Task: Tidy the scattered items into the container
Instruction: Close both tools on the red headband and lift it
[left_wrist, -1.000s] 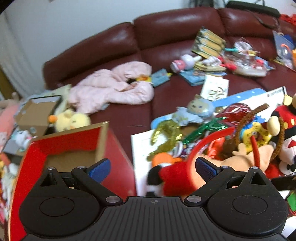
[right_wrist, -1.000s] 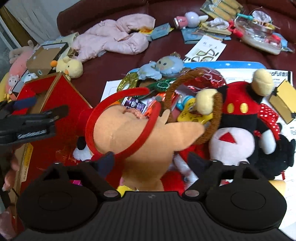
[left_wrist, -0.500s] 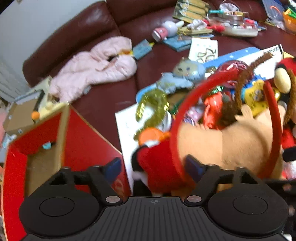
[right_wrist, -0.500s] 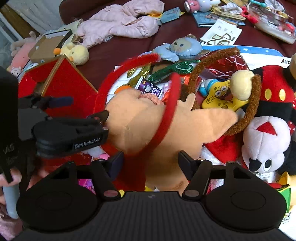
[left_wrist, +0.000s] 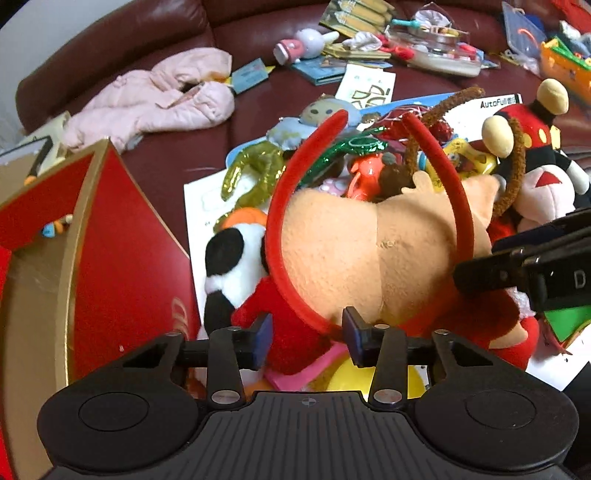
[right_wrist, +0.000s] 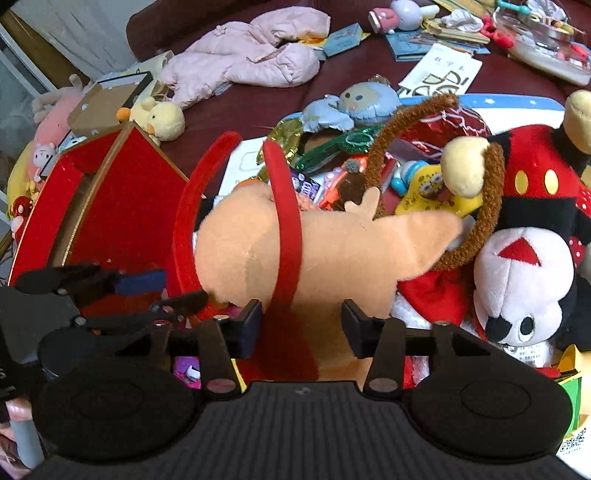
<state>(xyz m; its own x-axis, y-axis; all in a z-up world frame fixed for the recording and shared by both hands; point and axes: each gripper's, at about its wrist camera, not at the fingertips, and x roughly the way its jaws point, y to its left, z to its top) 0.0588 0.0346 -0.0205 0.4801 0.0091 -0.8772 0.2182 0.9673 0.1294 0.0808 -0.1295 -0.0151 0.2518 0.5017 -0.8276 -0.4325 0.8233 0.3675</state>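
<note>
Both grippers have dropped onto the toy pile beside the red box (left_wrist: 122, 258), jaws closing: left gripper (left_wrist: 306, 338) around the red headband (left_wrist: 275, 236), right gripper (right_wrist: 301, 325) astride the tan plush (right_wrist: 314, 251), whose long axis runs away from the box.

Dark red leather sofa (left_wrist: 155, 29)

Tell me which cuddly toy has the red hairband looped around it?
The big peach-coloured plush in the middle. The red hairband circles it, while the yellow duckling and the red-and-black mouse doll have none.
</note>
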